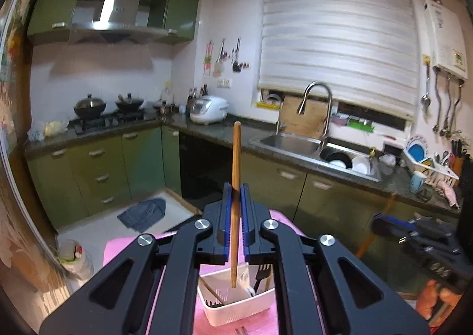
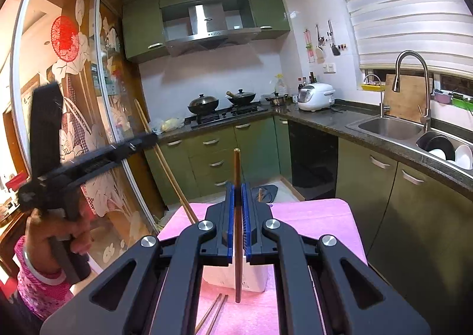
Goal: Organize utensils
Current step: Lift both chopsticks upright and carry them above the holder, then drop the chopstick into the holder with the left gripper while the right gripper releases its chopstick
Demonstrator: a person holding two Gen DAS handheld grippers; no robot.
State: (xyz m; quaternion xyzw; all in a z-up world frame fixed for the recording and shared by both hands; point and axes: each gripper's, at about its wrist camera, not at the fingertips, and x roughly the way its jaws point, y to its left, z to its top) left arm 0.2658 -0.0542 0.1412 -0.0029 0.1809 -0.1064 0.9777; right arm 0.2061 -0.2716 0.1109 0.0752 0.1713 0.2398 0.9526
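Observation:
My left gripper [image 1: 236, 190] is shut on a light wooden chopstick [image 1: 235, 157] that stands nearly upright. Its lower end hangs over a white basket [image 1: 236, 309] holding a black fork [image 1: 262, 273] and other utensils. The basket sits on a pink cloth [image 1: 118, 249]. My right gripper [image 2: 236, 188] is shut on a darker chopstick [image 2: 237, 169], also upright, above the same white basket [image 2: 251, 278]. Two loose chopsticks [image 2: 214, 312] lie on the pink cloth [image 2: 310, 216] in front of it. In the right wrist view a hand [image 2: 56, 234] holds the left gripper [image 2: 149, 138] up at the left.
Green cabinets [image 1: 97, 169] and a dark counter [image 1: 212, 130] run around the room, with a stove and woks [image 2: 221, 104], a rice cooker [image 2: 315, 96] and a steel sink [image 1: 291, 144]. A grey rag [image 1: 145, 212] and a plastic bottle [image 1: 74, 258] lie on the floor. A glass sliding door [image 2: 88, 98] stands at the left.

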